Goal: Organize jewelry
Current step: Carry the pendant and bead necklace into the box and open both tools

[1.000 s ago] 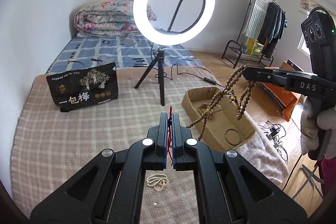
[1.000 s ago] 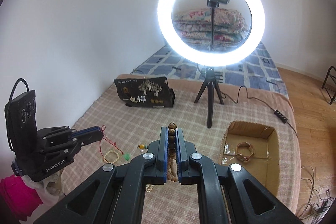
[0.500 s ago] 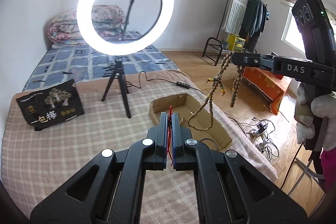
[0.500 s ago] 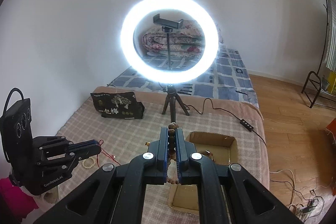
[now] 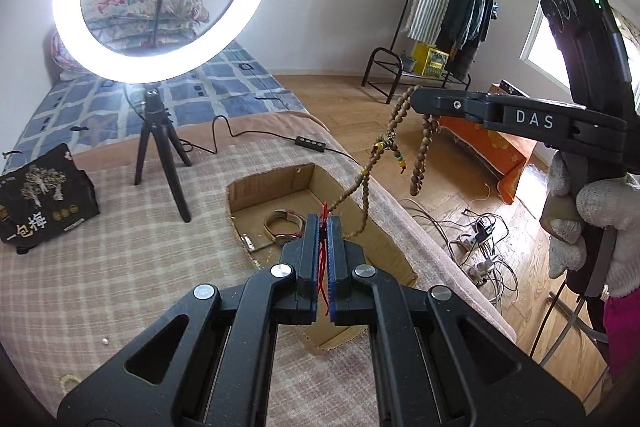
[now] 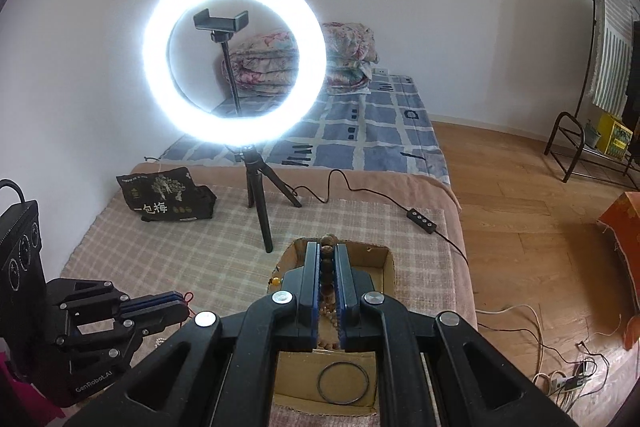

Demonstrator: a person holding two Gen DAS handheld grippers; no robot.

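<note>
Transfer step in hand: right tongs (image 6: 327, 269) clamped on the wooden bead strand (image 5: 420, 163), left tongs (image 5: 323, 247) clamped on a red cord (image 5: 322, 269), both over the cardboard box (image 5: 276, 183); release is judged next.

The left tongs (image 5: 323, 227) point forward and downward, jaws pressed together on a thin red cord (image 5: 322, 259). The right tongs (image 6: 328, 251) tilt down likewise, jaws clamped on a string of wooden beads (image 5: 420, 163) that dangles from their tip. A hand in a white knit glove (image 5: 588, 211) grips the right handle, with a pink sleeve below it.
</note>
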